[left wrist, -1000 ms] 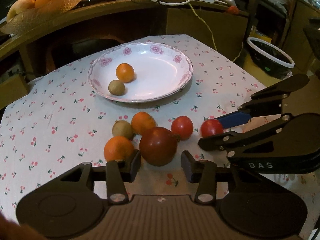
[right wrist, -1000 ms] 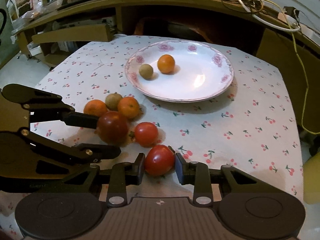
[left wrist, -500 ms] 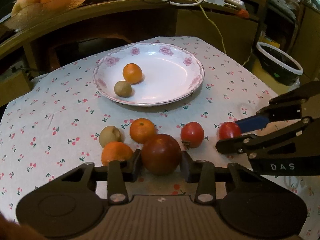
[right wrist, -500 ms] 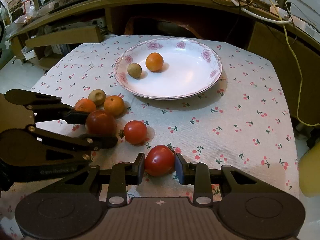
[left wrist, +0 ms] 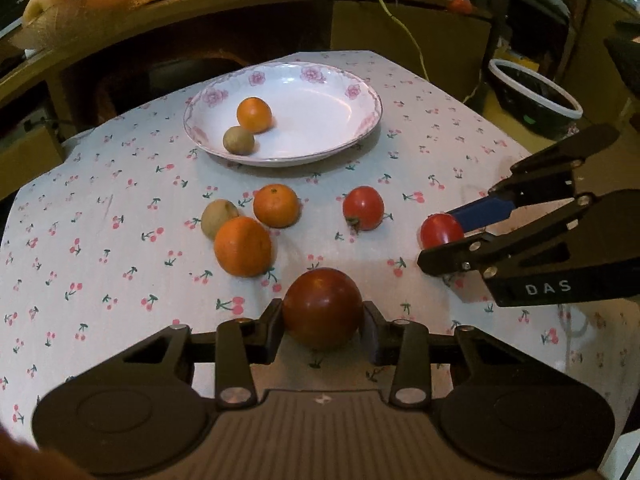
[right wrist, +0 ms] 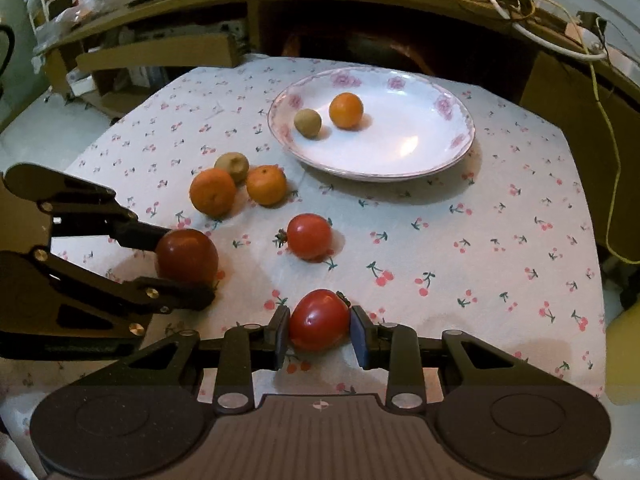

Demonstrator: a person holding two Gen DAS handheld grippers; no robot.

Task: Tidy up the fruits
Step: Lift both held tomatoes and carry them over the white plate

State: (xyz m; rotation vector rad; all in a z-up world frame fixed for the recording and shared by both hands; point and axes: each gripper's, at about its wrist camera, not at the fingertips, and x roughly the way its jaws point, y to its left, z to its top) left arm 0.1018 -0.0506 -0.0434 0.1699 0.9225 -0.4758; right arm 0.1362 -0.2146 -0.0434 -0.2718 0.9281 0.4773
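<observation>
The dark red tomato (left wrist: 322, 307) sat clamped between the two fingers of the left gripper (left wrist: 323, 330), and compared with a second earlier it had been drawn back out of the fruit cluster: then it had lain loose on the cloth between spread fingers, close against the oranges; now it stood well apart from them, toward the near edge of the cherry-print tablecloth (left wrist: 120, 184). From the right wrist view the same tomato (right wrist: 186, 255) showed pinched between the black fingers, low over the cloth; whether it touched the cloth could not be told.

The bright red tomato (right wrist: 319, 319) was gripped between the pads of the right gripper (right wrist: 320, 334), as it had been a second before, though it too had come away from the other fruit. In the left view it (left wrist: 441, 230) showed at the tip of that gripper, off to the right.

A third tomato (left wrist: 363, 208) remained alone on the cloth between the two held ones and the plate. Left of it lay two oranges (left wrist: 243, 246) (left wrist: 276, 205) and a small brown fruit (left wrist: 218, 218), bunched together and unmoved. Beyond them, the flowered plate (left wrist: 352, 92) held an orange (left wrist: 254, 114) and another brown fruit (left wrist: 238, 140), side by side.
</observation>
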